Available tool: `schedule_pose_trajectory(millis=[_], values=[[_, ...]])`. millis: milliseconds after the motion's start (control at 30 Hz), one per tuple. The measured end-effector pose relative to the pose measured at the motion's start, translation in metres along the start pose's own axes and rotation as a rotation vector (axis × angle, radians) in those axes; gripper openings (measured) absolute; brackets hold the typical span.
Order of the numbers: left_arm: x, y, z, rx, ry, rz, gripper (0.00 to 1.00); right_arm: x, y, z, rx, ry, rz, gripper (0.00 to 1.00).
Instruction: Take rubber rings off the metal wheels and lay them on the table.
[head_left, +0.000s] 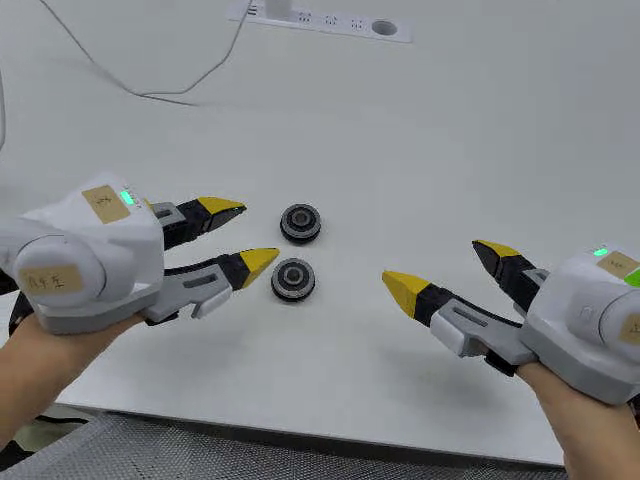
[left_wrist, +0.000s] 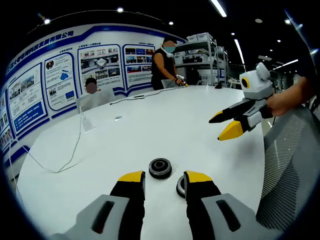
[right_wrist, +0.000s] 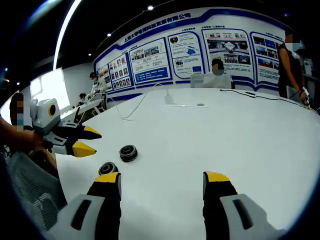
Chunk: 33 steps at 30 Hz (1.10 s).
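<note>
Jaws wide on left gripper (head_left: 257, 232), right gripper (head_left: 431, 259).

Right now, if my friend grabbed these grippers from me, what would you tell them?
Left gripper: jaws open, holding nothing, tips right beside the two wheels.
Right gripper: jaws open, holding nothing, off to the wheels' right.
Far wheel and near wheel lie close together on the table.
Done: nothing; the rubber rings look still on both.
Left: pull off both rings and lay them on the table.
</note>
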<state>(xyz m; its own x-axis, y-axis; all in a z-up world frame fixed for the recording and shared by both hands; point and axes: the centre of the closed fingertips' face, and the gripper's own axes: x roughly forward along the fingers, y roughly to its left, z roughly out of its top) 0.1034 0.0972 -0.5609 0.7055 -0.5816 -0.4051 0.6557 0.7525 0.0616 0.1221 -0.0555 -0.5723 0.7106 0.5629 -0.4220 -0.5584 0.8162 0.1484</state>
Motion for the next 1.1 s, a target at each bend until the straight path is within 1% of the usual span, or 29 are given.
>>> schedule_pose_trajectory(millis=[100, 267, 400, 467, 533, 567, 800, 933, 1100], values=[[0.004, -0.007, -0.002, 0.013, 0.011, -0.029, 0.29, 0.000, 0.000, -0.001, 0.003, 0.000, 0.001, 0.67], [0.009, -0.018, -0.005, 0.008, 0.017, -0.062, 0.29, -0.001, -0.002, -0.002, 0.012, 0.002, -0.003, 0.67], [0.012, -0.025, -0.010, 0.019, 0.038, -0.085, 0.29, -0.002, -0.003, -0.002, -0.005, 0.003, -0.009, 0.67], [0.014, -0.028, -0.012, 0.025, 0.045, -0.094, 0.27, -0.002, -0.003, -0.003, 0.001, 0.005, -0.009, 0.67], [0.015, -0.031, -0.014, 0.021, 0.051, -0.105, 0.26, -0.002, -0.002, -0.004, 0.006, 0.004, -0.006, 0.67], [0.016, -0.032, -0.014, 0.009, 0.052, -0.113, 0.26, -0.002, -0.002, -0.004, 0.005, 0.006, -0.005, 0.67], [0.018, -0.035, -0.018, 0.015, 0.067, -0.120, 0.21, -0.001, 0.002, -0.006, 0.013, 0.012, 0.006, 0.66], [0.018, -0.035, -0.020, 0.000, 0.076, -0.119, 0.18, 0.000, 0.004, -0.006, 0.010, 0.011, 0.013, 0.66], [0.019, -0.037, -0.022, -0.003, 0.088, -0.127, 0.18, 0.000, 0.004, -0.007, 0.010, 0.016, 0.015, 0.66]])
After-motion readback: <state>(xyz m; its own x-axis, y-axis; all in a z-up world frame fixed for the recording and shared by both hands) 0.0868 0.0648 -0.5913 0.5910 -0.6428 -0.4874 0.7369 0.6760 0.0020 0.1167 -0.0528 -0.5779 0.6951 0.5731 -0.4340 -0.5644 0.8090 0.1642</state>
